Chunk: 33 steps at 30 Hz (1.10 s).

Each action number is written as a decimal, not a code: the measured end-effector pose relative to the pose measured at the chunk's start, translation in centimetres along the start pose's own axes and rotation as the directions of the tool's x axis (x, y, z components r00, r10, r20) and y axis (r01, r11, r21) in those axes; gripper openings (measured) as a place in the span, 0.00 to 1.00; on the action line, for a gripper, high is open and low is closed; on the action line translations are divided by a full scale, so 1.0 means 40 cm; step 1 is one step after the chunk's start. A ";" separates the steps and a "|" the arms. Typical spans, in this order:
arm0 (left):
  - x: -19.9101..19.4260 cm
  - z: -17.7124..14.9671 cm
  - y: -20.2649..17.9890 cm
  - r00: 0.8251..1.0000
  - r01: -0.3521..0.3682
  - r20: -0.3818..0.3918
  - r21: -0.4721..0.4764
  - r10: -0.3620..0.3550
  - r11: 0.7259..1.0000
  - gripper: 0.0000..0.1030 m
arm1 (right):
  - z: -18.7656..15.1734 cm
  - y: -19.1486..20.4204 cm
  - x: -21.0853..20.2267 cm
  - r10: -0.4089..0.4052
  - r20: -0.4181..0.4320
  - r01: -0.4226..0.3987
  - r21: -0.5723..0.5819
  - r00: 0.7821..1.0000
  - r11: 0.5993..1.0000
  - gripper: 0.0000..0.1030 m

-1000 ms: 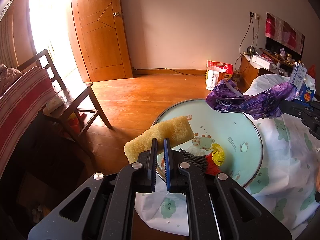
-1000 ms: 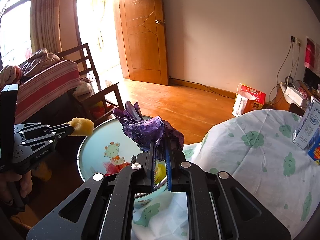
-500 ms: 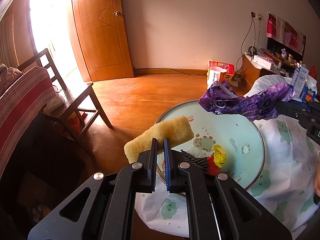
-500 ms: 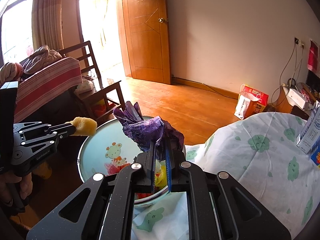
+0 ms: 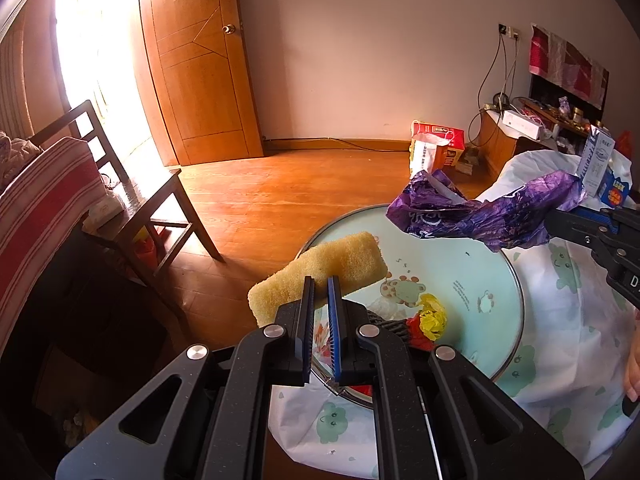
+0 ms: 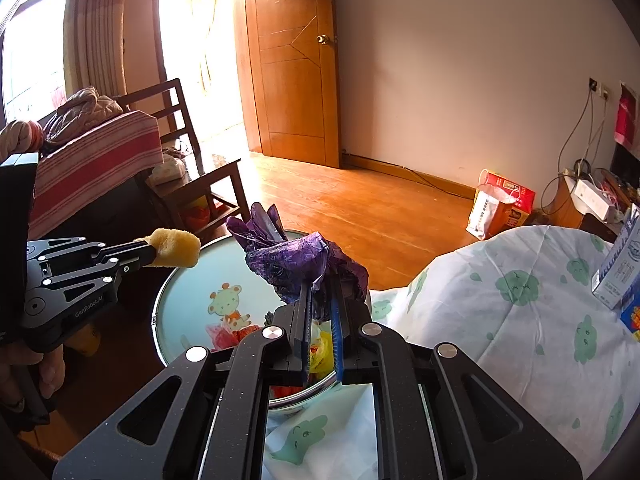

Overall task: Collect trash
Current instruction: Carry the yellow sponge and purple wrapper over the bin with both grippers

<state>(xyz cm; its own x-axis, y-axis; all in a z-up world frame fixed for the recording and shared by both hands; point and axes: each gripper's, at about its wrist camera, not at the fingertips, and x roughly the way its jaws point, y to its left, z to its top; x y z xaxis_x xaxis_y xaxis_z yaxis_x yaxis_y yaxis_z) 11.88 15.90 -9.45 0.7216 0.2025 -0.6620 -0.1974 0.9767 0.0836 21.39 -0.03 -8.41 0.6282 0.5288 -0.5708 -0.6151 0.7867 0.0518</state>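
Note:
My left gripper (image 5: 320,280) is shut on a yellow sponge (image 5: 320,268) and holds it over the near rim of a round pale-blue basin (image 5: 460,272). The sponge also shows in the right wrist view (image 6: 176,253), with the left gripper (image 6: 154,254) behind it. My right gripper (image 6: 322,284) is shut on a crumpled purple plastic wrapper (image 6: 300,260), held above the basin (image 6: 188,300). The wrapper shows in the left wrist view (image 5: 480,212) over the basin's far side. Yellow and red scraps (image 5: 428,320) lie in the basin.
The basin rests at the edge of a table under a white cloth with green prints (image 6: 520,312). Cartons (image 6: 624,272) stand at the right. A wooden chair (image 5: 132,200) and striped cloth (image 5: 40,200) are left. A red bag (image 5: 436,152) stands on the wooden floor.
The right gripper with the purple wrapper has moved slightly further over the basin. The left gripper and sponge have barely moved.

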 end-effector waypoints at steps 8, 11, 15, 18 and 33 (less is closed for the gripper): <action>0.000 0.004 -0.005 1.000 0.007 0.002 0.003 -0.007 1.000 0.06 | 0.000 -0.001 0.001 0.000 0.002 0.000 -0.001 1.000 1.000 0.09; -0.002 0.005 -0.009 1.000 0.009 0.004 0.004 -0.009 1.000 0.06 | -0.001 -0.002 0.001 -0.001 0.004 0.001 0.001 1.000 1.000 0.09; -0.001 0.006 -0.011 1.000 0.009 0.003 0.004 -0.009 1.000 0.06 | -0.001 -0.001 0.001 -0.001 0.002 0.001 0.001 1.000 1.000 0.09; -0.002 0.006 -0.011 1.000 0.009 0.004 0.005 -0.009 1.000 0.06 | 0.002 -0.001 0.000 -0.001 0.004 0.001 0.001 1.000 1.000 0.09; -0.007 0.012 -0.016 1.000 0.015 0.014 0.001 -0.015 1.000 0.06 | 0.013 0.005 -0.002 -0.002 0.011 0.002 -0.005 1.000 1.000 0.09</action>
<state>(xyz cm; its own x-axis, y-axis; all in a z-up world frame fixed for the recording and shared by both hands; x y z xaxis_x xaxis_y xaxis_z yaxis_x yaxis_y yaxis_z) 12.11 15.24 -8.97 0.7336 0.1884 -0.6529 -0.1853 0.9799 0.0745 21.45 0.24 -7.92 0.6347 0.5309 -0.5615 -0.6164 0.7861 0.0466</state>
